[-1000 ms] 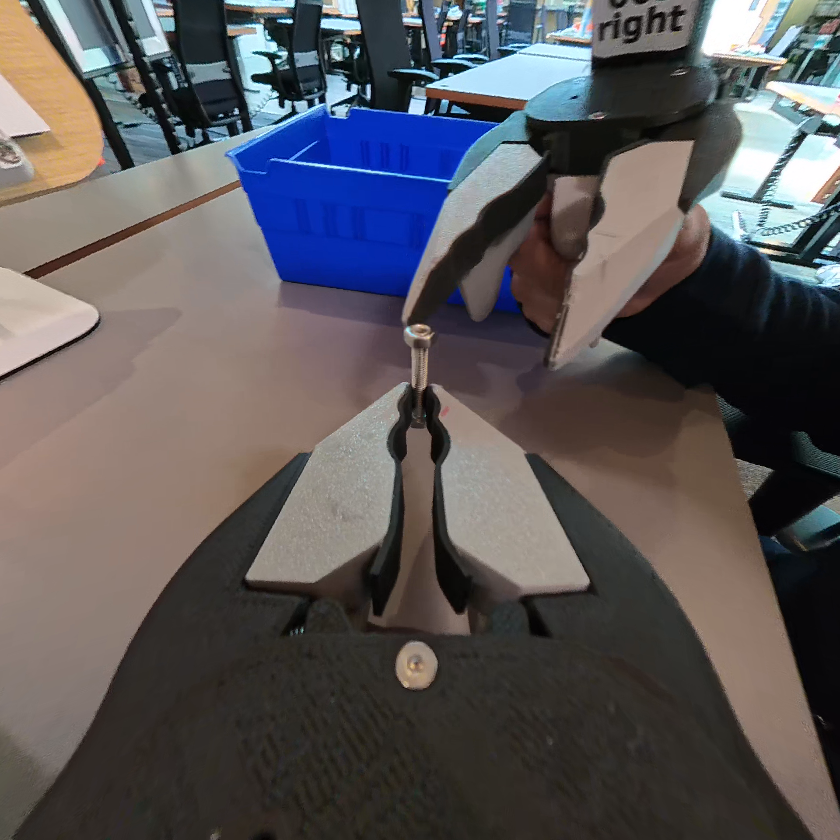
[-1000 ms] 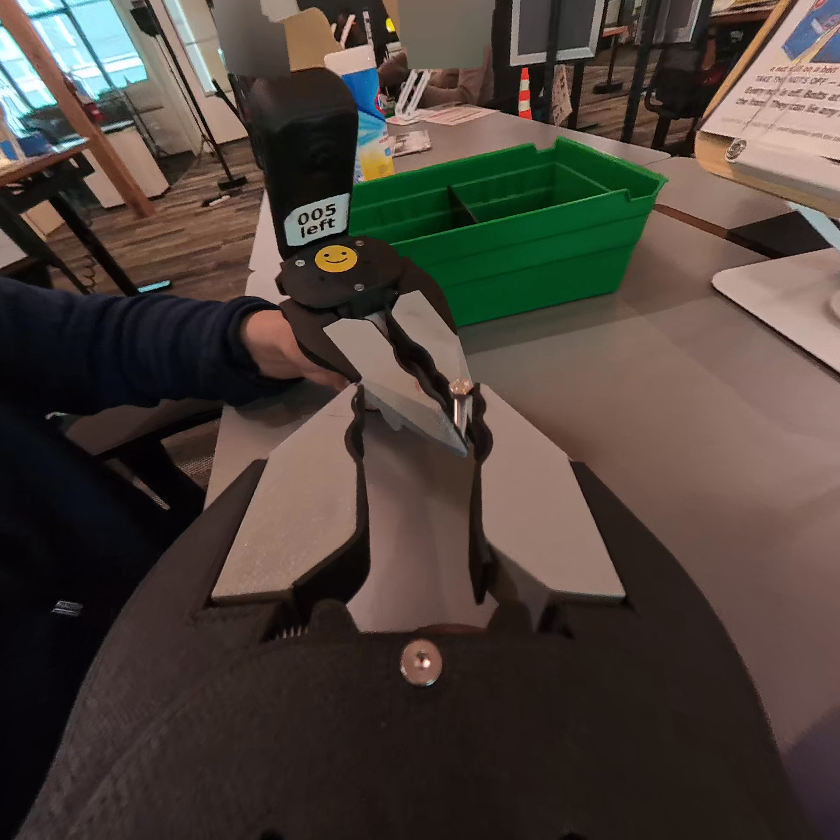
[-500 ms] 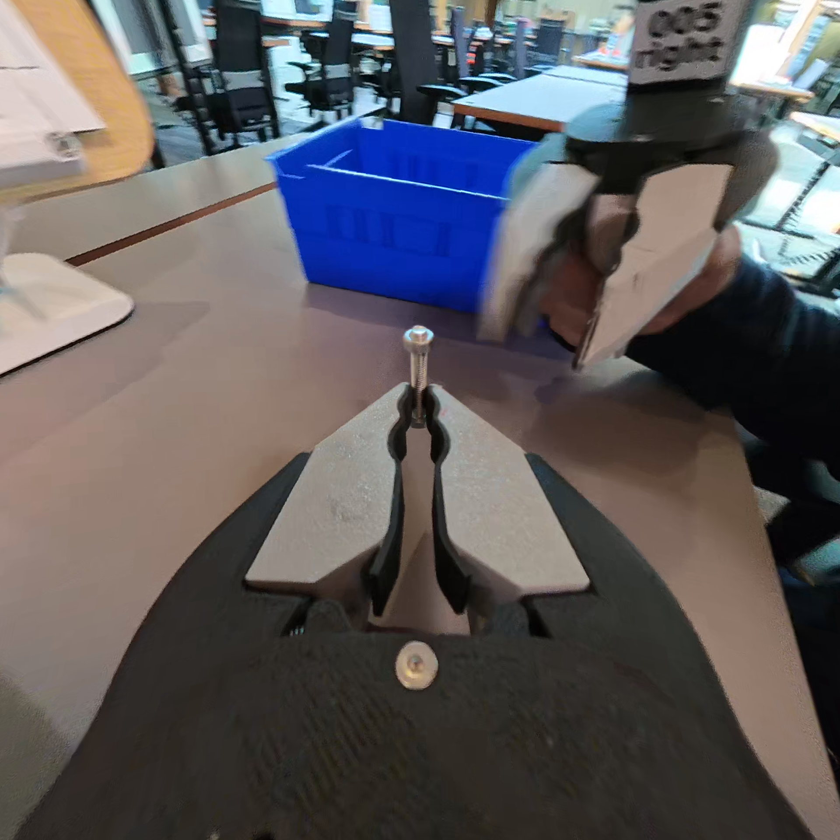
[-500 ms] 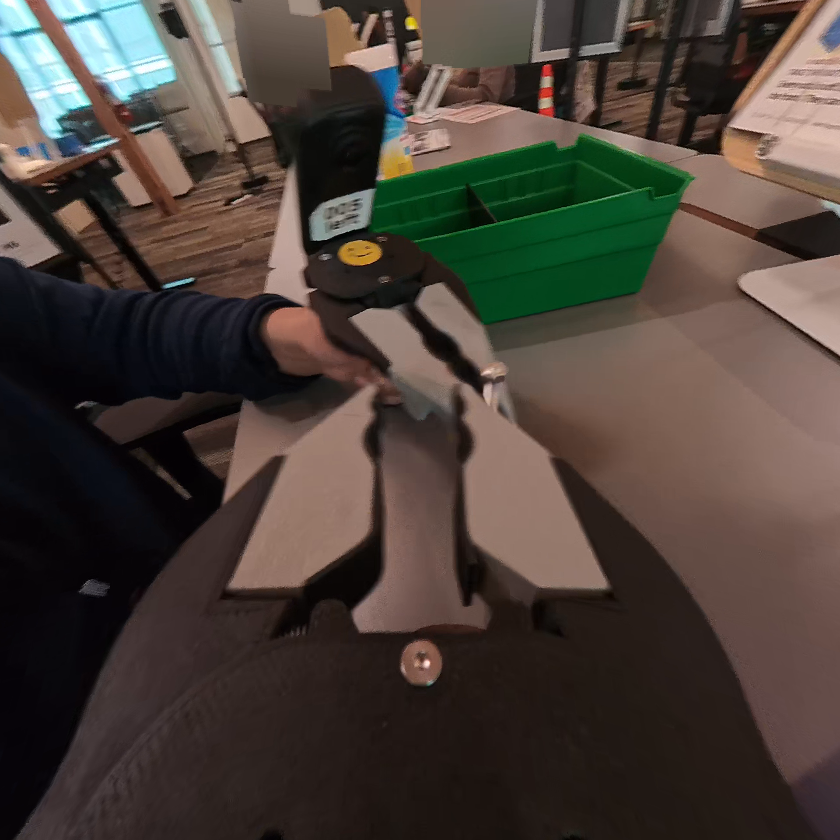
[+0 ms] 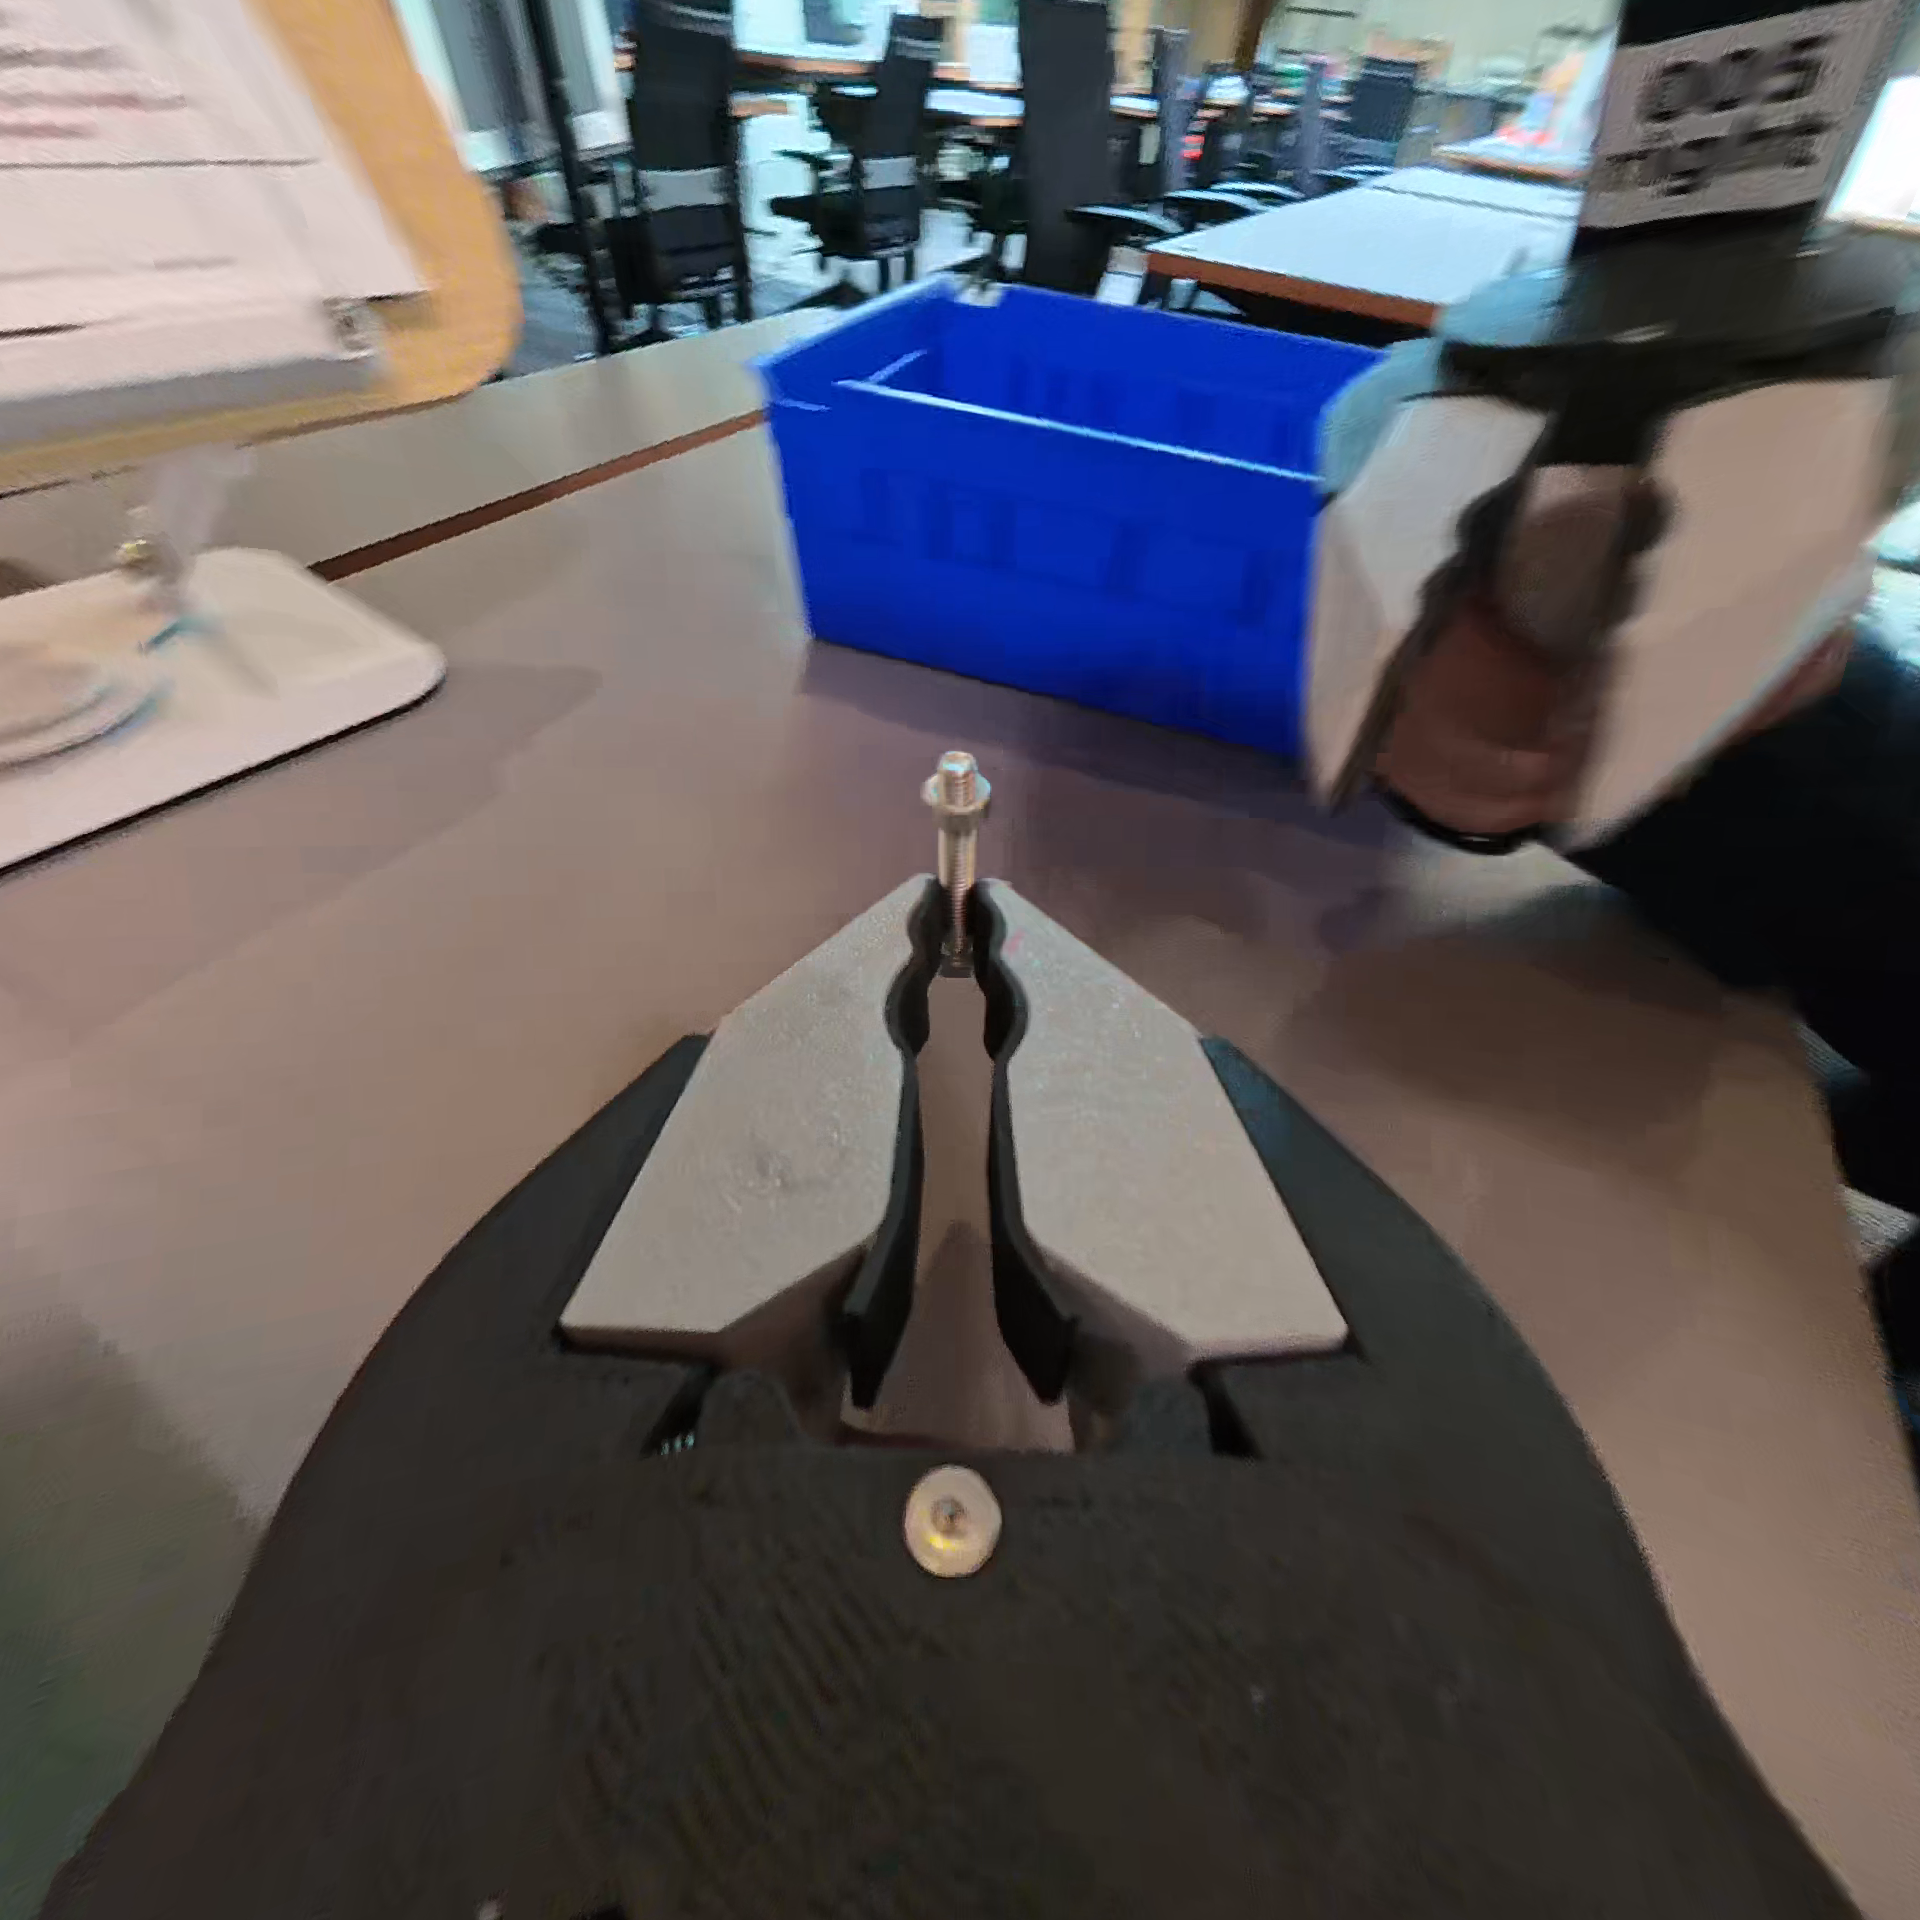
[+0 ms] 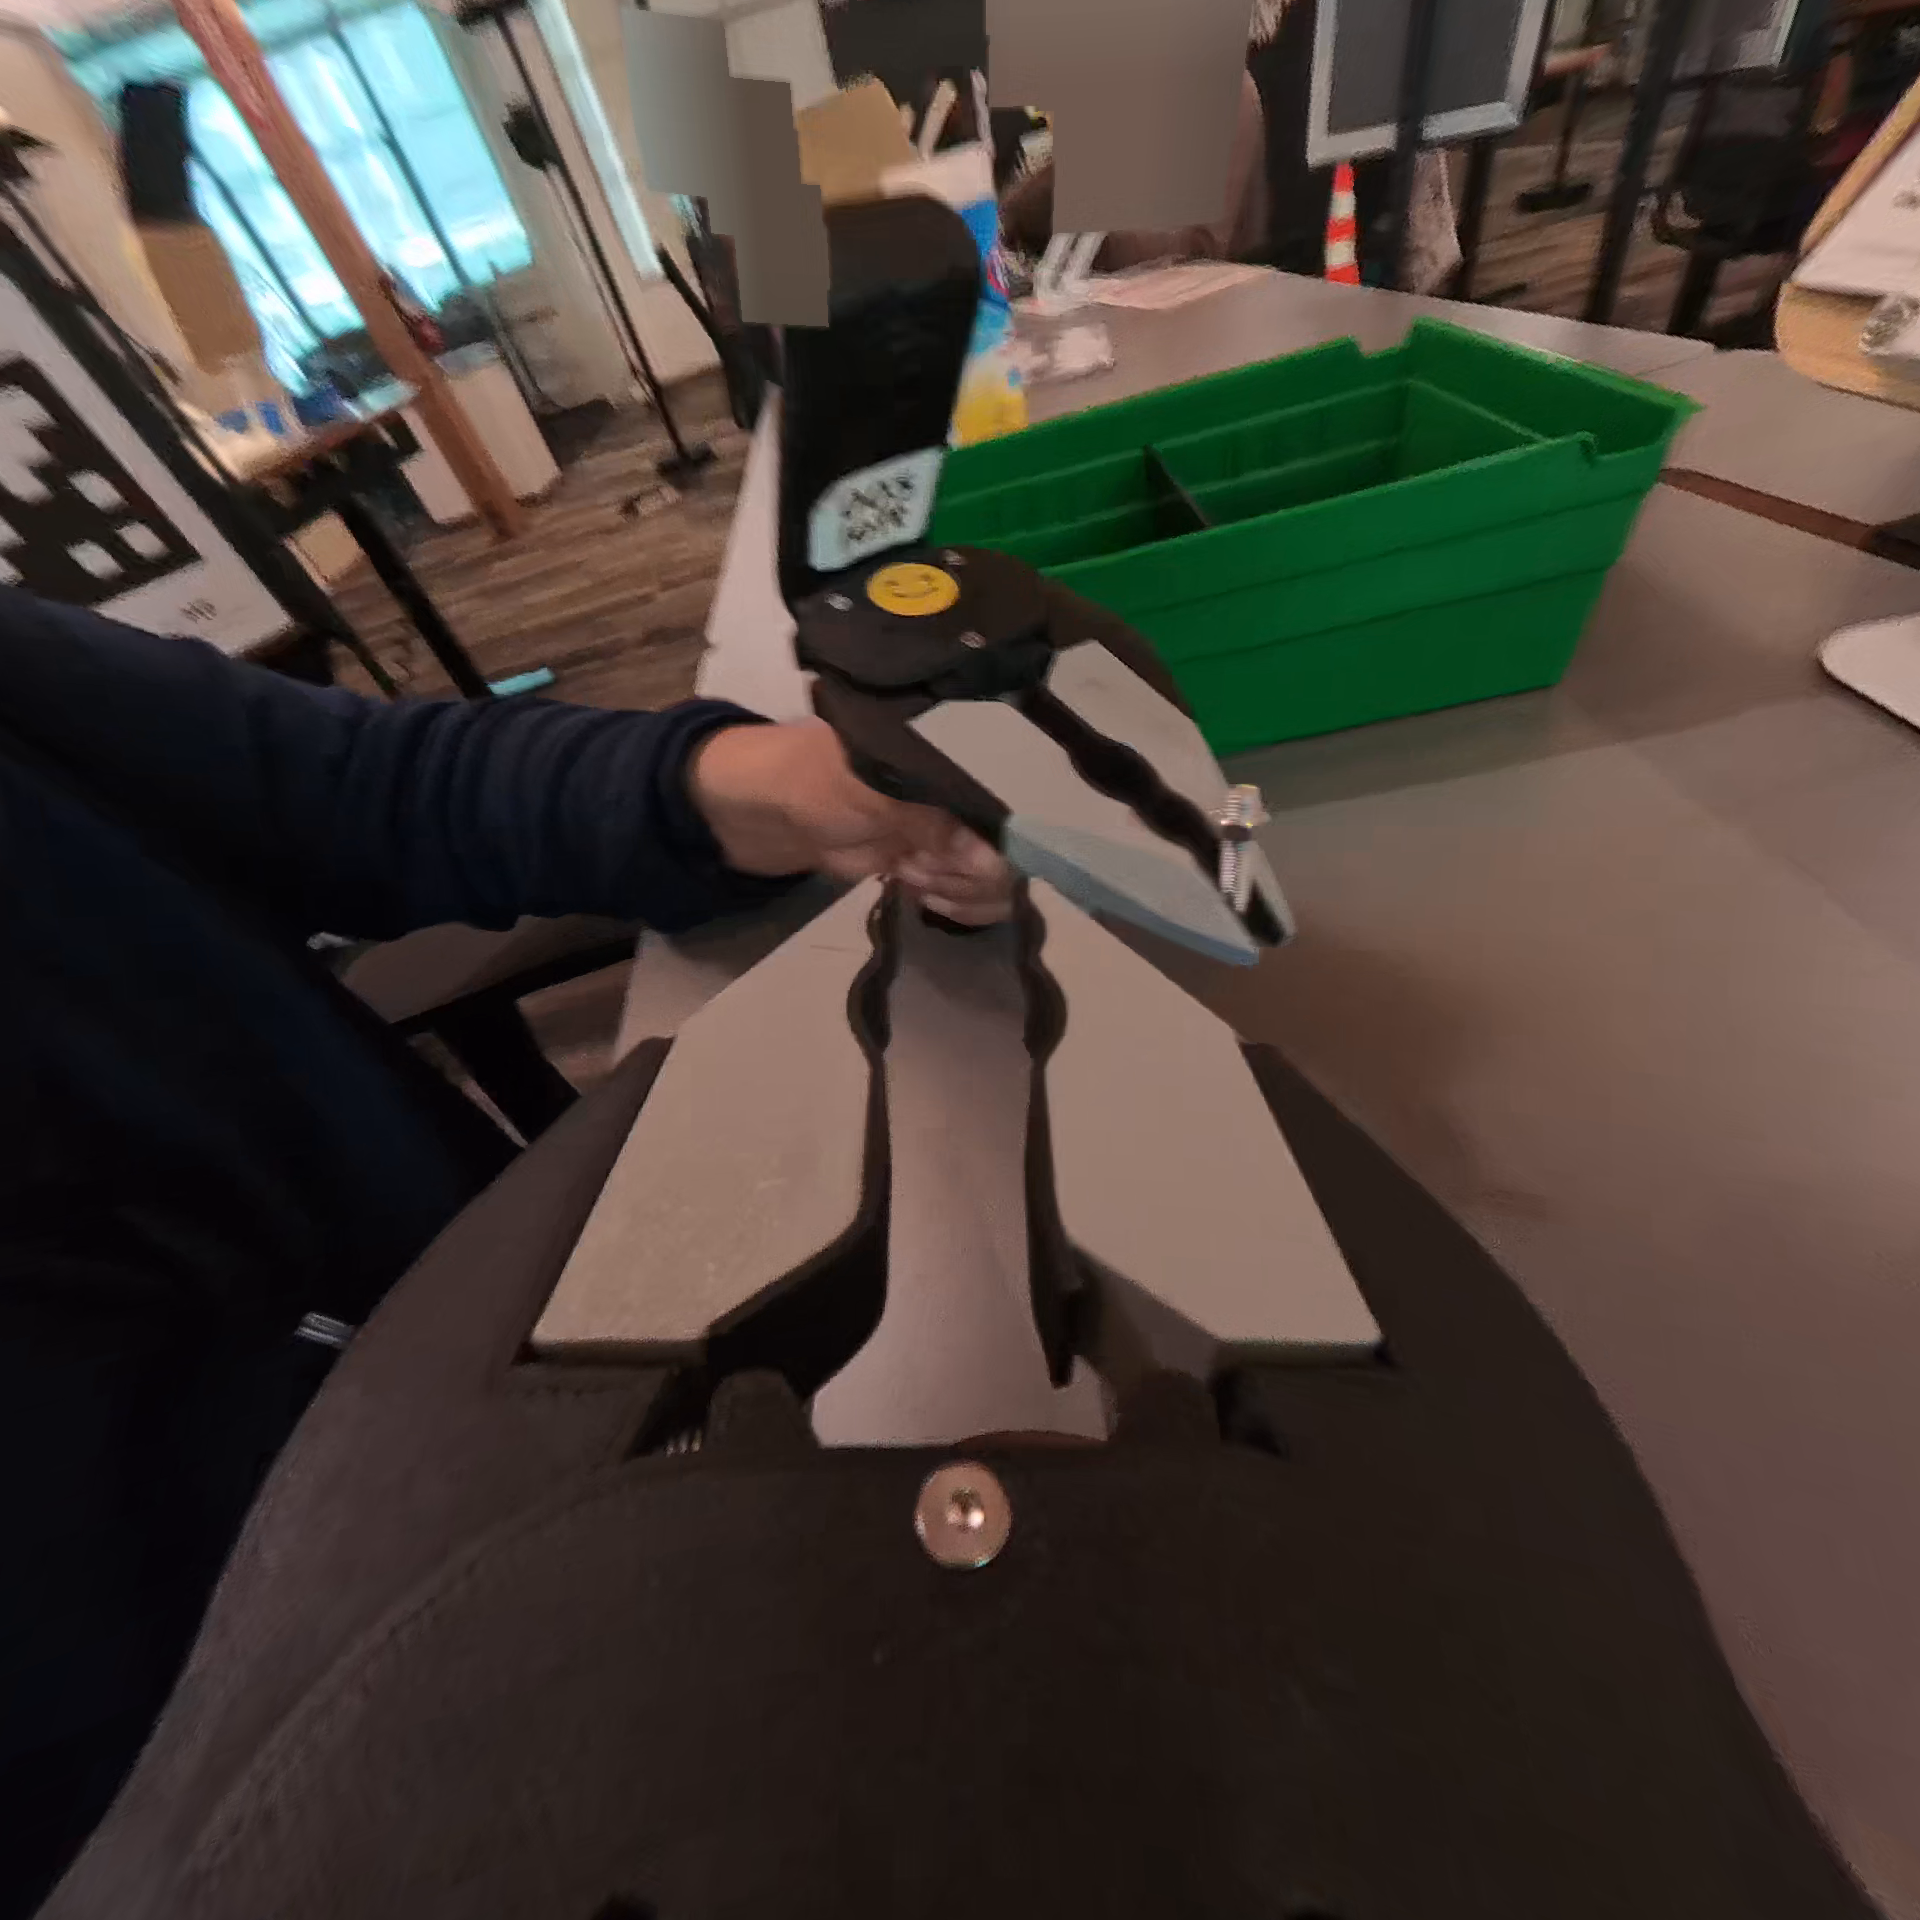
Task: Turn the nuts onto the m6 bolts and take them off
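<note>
My left gripper (image 5: 954, 914) is shut on the lower end of a silver M6 bolt (image 5: 954, 862), which stands upright out of the fingertips. A nut (image 5: 956, 798) sits near the bolt's top end. My right gripper (image 5: 1455, 800) hangs up and to the right of the bolt, apart from it, blurred. In the right wrist view my right gripper (image 6: 954, 914) is open and empty. There the left gripper (image 6: 1262, 925) holds the bolt (image 6: 1234, 862) and nut (image 6: 1242, 816) to the right of my right fingertips.
A blue bin (image 5: 1039, 540) stands behind the bolt on the grey table (image 5: 520, 883). A green divided bin (image 6: 1351, 644) stands at the far side in the right wrist view. A white stand base (image 5: 239, 675) and a paper board (image 5: 208, 208) are at left. Some 8 centimetres of space lies between my two pairs of fingers.
The right gripper has left the bolt's top and drawn back to the right, and its jaws have narrowed. The left gripper still holds the bolt and has swung sideways.
</note>
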Action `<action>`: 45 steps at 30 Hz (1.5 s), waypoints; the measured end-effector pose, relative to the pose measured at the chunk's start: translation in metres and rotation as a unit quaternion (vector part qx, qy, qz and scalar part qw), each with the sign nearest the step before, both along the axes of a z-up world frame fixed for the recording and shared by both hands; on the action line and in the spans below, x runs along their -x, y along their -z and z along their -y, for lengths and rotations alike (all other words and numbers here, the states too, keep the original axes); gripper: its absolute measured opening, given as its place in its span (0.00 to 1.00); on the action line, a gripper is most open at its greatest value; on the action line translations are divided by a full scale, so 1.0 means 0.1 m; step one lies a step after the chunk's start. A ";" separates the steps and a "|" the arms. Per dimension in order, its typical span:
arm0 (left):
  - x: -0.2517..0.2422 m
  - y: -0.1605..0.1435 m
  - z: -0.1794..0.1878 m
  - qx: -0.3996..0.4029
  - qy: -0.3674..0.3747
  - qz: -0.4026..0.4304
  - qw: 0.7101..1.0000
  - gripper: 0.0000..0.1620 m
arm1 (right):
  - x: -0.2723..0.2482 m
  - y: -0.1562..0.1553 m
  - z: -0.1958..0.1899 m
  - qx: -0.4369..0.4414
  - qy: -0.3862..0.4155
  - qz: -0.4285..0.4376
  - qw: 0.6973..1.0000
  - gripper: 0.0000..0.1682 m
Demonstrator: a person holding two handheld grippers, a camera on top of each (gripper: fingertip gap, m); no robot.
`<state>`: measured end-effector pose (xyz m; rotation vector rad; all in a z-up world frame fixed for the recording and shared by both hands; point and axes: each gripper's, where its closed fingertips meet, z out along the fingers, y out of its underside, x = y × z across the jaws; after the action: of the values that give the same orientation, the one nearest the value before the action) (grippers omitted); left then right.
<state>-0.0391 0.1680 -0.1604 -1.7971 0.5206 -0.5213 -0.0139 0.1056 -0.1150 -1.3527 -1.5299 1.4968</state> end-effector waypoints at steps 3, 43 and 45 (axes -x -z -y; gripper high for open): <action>0.09 0.02 -0.03 0.003 -0.012 -0.005 1.000 0.02 | 0.00 -0.09 -0.13 0.021 0.029 -0.020 0.999 0.21; -0.34 0.11 0.15 0.029 0.072 -0.004 0.997 0.20 | -0.08 -0.23 -0.48 -0.058 0.191 0.002 0.980 0.01; -0.33 0.12 0.15 0.031 0.069 -0.008 0.997 0.19 | -0.29 -0.54 -0.48 -0.085 0.218 -0.019 0.972 0.01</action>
<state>-0.0062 0.1533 -0.1725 -1.8344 0.6477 -0.6248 0.0156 0.1539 -0.0605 -1.4326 -1.2044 1.0865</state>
